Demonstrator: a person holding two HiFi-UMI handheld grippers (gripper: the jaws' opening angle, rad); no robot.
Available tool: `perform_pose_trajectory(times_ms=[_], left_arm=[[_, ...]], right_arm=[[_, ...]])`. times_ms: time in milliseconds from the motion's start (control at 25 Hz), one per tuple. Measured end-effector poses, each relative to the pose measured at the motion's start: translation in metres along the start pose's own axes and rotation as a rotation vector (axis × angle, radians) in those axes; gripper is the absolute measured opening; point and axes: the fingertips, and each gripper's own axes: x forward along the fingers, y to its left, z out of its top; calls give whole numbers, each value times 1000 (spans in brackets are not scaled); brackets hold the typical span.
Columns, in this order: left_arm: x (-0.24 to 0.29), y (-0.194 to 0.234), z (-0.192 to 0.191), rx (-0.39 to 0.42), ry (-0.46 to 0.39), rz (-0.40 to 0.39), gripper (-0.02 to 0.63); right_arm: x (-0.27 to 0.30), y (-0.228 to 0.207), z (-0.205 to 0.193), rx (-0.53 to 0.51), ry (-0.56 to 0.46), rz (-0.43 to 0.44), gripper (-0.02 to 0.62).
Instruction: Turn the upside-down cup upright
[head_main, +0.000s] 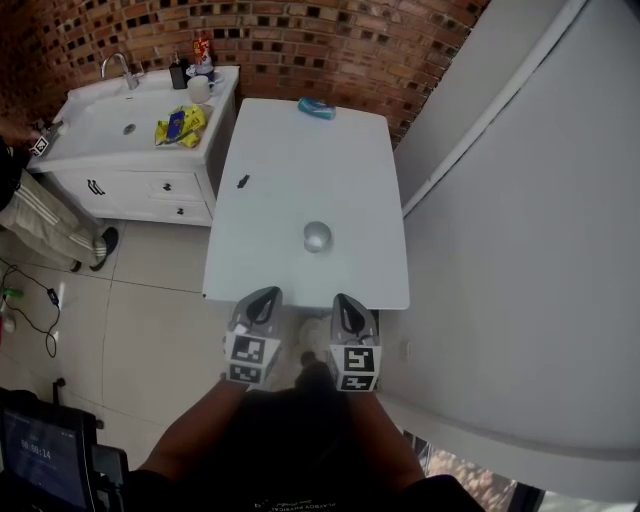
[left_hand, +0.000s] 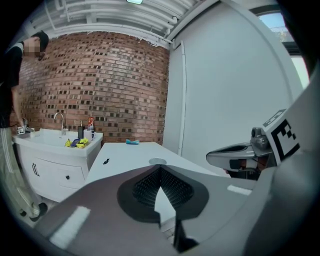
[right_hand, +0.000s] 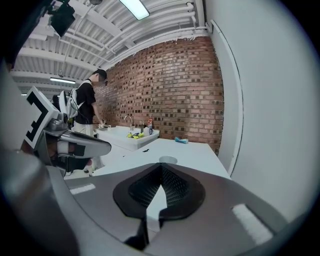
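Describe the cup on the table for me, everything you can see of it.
The cup is small, round and silvery grey, metal by its sheen. Its top looks closed, so it seems to stand upside down. It sits alone on the white table, towards the near edge, about midway across. Only the tabletop touches it; the left gripper and right gripper are back by that edge, clear of it.

A white table (head_main: 350, 180) fills the centre of the frame, bearing a silvery cup (head_main: 317, 237) near its lower middle, a blue object (head_main: 316, 109) at its top edge, and a small black object (head_main: 243, 181) by its left edge.
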Motion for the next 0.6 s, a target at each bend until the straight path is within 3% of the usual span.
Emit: perform_pose_trajectory(times_ms=[600], left_arm=[[-24,-15,-15,-18,7,9,-5]], right_arm=[[-20,7,-7,-36,2,31,12]])
